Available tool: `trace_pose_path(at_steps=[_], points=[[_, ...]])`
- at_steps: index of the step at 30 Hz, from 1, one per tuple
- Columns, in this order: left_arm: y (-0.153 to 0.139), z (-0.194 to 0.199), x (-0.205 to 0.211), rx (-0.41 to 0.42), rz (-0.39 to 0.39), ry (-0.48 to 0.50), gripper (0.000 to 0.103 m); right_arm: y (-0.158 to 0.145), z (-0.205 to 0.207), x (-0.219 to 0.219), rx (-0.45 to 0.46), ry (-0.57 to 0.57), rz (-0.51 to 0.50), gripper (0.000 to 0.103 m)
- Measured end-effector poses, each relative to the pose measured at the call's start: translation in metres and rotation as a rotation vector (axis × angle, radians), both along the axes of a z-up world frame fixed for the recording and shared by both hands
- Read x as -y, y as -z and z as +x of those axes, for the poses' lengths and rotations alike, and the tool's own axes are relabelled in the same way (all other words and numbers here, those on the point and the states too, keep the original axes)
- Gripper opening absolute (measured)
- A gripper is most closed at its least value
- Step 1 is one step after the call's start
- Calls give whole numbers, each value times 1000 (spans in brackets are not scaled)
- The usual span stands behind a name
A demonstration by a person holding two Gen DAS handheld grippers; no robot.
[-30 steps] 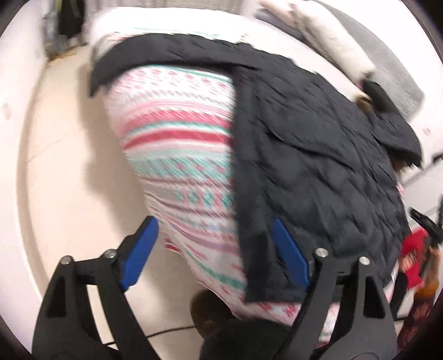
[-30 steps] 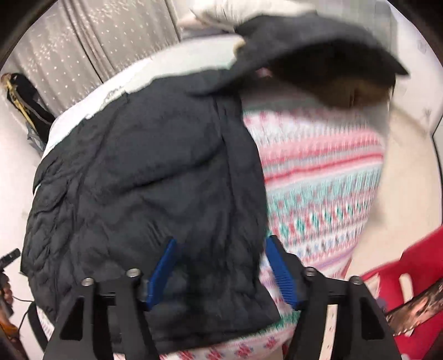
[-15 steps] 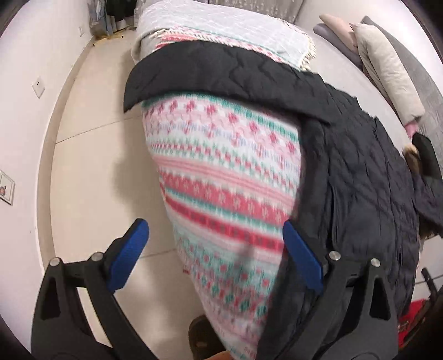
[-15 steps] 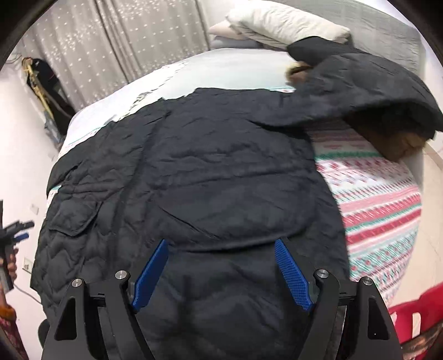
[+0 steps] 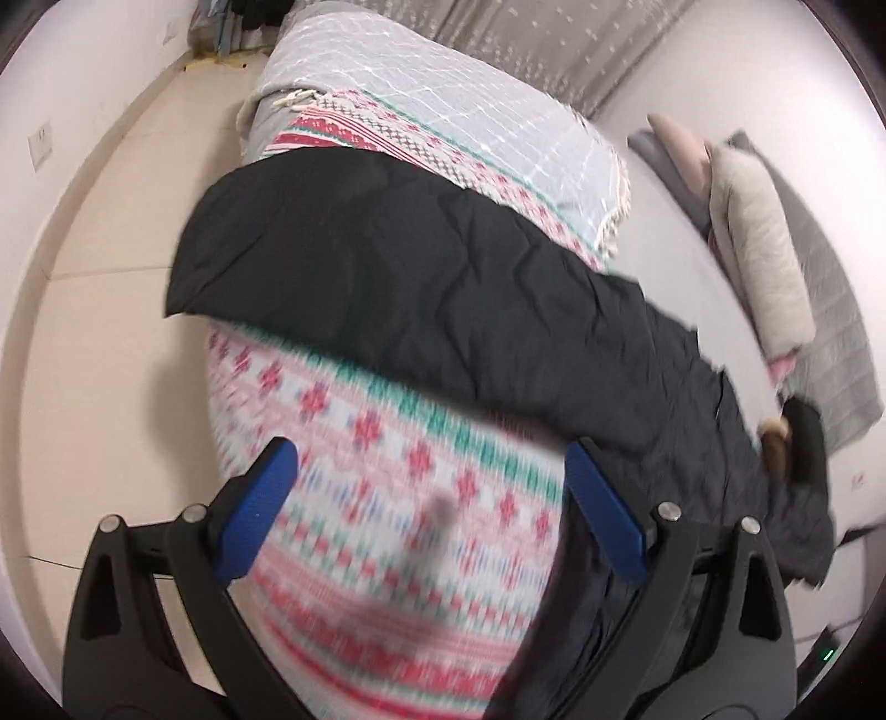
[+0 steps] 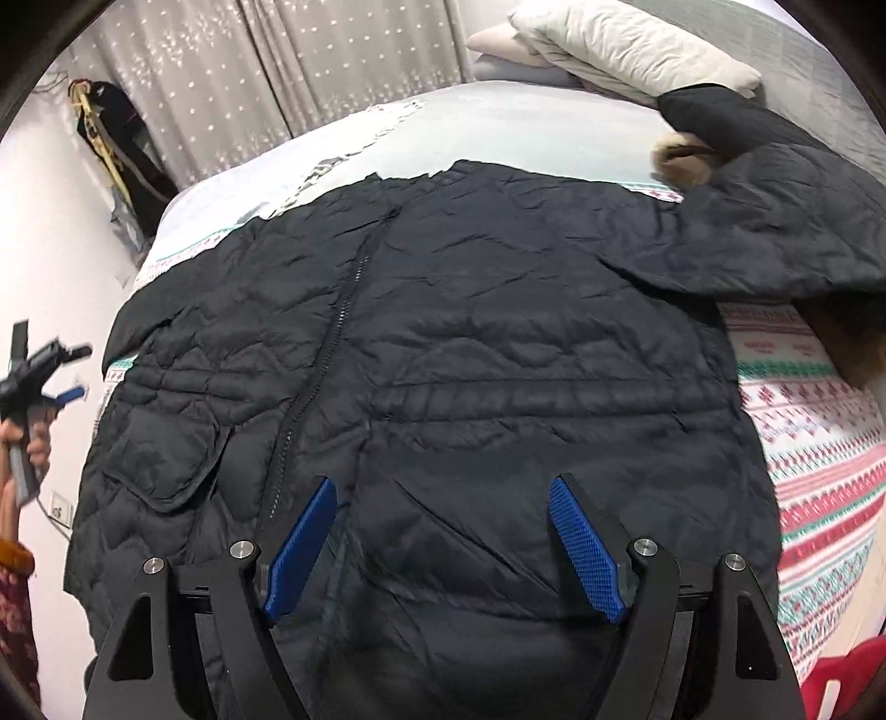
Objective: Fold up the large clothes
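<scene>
Here we are hovering both blue-padded grippers, left (image 5: 429, 509) and right (image 6: 443, 545), wide and empty over the black quilted zip-front jacket (image 6: 443, 343), which is lying flat on the patterned bedspread (image 5: 387, 498) ready for folding.

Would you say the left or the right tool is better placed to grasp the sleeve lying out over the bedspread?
Probably the left tool: open, it faces the sleeve of the black jacket. The right tool, also open, hovers over the jacket's body.

One black quilted hooded jacket (image 6: 498, 343), one red, green and white patterned blanket (image 5: 387, 487), one grey checked throw (image 5: 443, 94), two blue-padded black grippers (image 6: 443, 548) (image 5: 432, 509), one cream pillow (image 6: 626, 44)
</scene>
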State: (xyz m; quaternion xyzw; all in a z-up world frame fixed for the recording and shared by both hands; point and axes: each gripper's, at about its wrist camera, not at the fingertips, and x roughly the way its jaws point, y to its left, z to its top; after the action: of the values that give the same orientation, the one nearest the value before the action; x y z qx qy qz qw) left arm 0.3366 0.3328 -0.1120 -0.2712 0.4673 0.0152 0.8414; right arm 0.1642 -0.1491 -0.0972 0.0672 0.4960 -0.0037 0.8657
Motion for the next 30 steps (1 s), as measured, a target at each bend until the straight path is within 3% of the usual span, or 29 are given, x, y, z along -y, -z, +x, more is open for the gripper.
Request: trace_pose_path(at_steps=[4, 7, 10, 11, 12, 14, 16, 20, 26, 30], points=[[27, 23, -15, -14, -131, -89, 97, 9, 12, -6, -20, -16, 11, 80], [26, 36, -24, 39, -106, -164, 95, 16, 20, -8, -30, -25, 3, 80], [28, 50, -38, 45, -98, -247, 82, 20, 27, -9, -25, -27, 1, 80], [29, 54, -43, 39, -86, -281, 67, 22, 29, -9, -21, -26, 9, 80], [29, 55, -46, 28, -64, -311, 39, 23, 30, -9, -18, -26, 15, 80], [21, 60, -49, 13, -1, -337, 13, 26, 29, -7, -13, -27, 30, 80], [-1, 57, -40, 69, 55, -335, 11, 28, 28, -4, -13, -30, 42, 80], [-55, 55, 3, 201, 197, -255, 8, 29, 29, 4, -5, -18, 53, 80], [-113, 66, 91, 337, 272, -24, 7, 23, 25, 12, 13, -13, 80, 80], [-125, 68, 152, 368, 311, 130, 7, 17, 22, 18, 30, -2, 89, 80]])
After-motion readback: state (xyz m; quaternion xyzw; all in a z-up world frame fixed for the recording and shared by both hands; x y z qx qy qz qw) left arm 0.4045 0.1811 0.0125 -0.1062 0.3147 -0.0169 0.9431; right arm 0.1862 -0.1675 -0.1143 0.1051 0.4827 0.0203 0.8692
